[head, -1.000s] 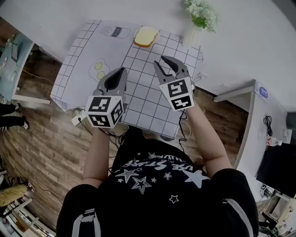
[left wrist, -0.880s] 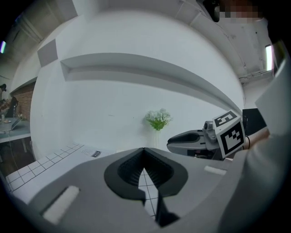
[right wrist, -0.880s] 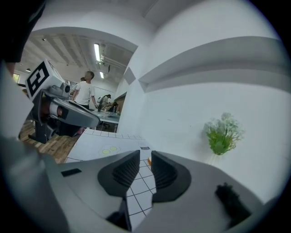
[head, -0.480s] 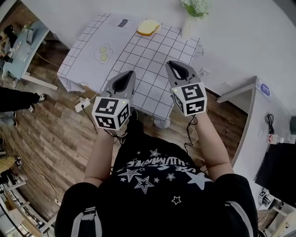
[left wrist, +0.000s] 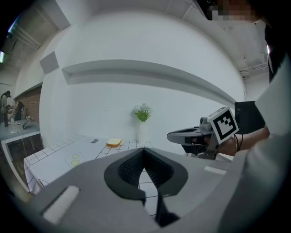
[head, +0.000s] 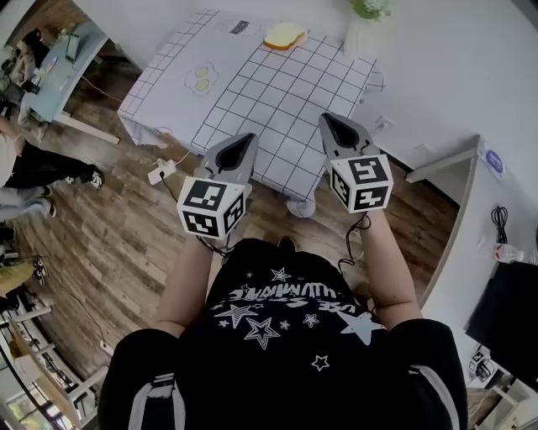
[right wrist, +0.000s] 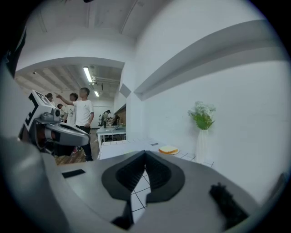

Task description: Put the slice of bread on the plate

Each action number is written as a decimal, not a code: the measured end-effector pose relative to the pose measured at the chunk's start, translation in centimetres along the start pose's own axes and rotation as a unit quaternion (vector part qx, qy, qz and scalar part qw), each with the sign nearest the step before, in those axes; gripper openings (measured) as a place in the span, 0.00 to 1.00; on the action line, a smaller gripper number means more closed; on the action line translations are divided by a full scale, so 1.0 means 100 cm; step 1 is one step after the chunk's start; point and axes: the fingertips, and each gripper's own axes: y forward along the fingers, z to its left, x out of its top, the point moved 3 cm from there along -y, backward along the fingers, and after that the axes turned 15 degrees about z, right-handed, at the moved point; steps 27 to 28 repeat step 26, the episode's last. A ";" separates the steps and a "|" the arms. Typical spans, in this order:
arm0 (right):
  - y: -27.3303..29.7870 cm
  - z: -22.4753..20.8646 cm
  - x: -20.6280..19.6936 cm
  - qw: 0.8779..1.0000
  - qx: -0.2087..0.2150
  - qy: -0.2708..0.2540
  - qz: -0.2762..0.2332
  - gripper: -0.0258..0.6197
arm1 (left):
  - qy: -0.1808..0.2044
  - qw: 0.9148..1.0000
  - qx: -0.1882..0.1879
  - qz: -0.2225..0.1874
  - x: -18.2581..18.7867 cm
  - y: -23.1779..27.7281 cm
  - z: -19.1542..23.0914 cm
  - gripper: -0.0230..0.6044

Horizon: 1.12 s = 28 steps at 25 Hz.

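The slice of bread (head: pixel 284 35) lies on a pale plate at the far end of the checked table (head: pixel 277 101). It also shows small in the left gripper view as bread (left wrist: pixel 114 143) and in the right gripper view as bread (right wrist: pixel 168 149). My left gripper (head: pixel 246 138) hovers over the table's near edge, far from the bread, jaws shut and empty. My right gripper (head: pixel 329 119) is beside it at about the same distance, also shut with nothing in it. The shut jaws show in each gripper's own view: left gripper (left wrist: pixel 144 151), right gripper (right wrist: pixel 145 154).
A white vase with green flowers (head: pixel 367 17) stands at the table's far right corner, near the bread. Two green-yellow rounds (head: pixel 202 79) mark the cloth at the left. A power strip (head: pixel 160 174) lies on the wood floor. People (head: pixel 25 168) stand at the left.
Both grippers have drawn back from the middle of the table to its near edge. The right jaws, open a second ago, have closed. The bread has stayed in place.
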 end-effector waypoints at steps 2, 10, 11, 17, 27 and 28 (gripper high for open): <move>-0.004 0.003 -0.003 1.000 -0.002 0.002 0.002 0.06 | 0.000 1.000 -0.002 0.000 -0.003 -0.003 -0.002 0.05; -0.029 0.022 -0.025 0.999 -0.017 0.035 0.022 0.06 | -0.002 1.000 -0.011 -0.006 -0.025 -0.034 -0.012 0.05; -0.032 0.028 -0.027 0.999 -0.019 0.033 0.024 0.06 | -0.003 1.000 -0.010 -0.006 -0.029 -0.042 -0.011 0.05; -0.059 0.077 -0.031 1.000 -0.013 0.010 0.026 0.06 | -0.018 1.000 -0.011 -0.008 -0.058 -0.088 -0.016 0.05; -0.084 0.108 -0.041 0.999 -0.011 0.005 0.036 0.06 | -0.021 0.999 -0.019 -0.019 -0.072 -0.120 -0.031 0.05; -0.084 0.108 -0.041 0.999 -0.011 0.005 0.036 0.06 | -0.021 0.999 -0.019 -0.019 -0.072 -0.120 -0.031 0.05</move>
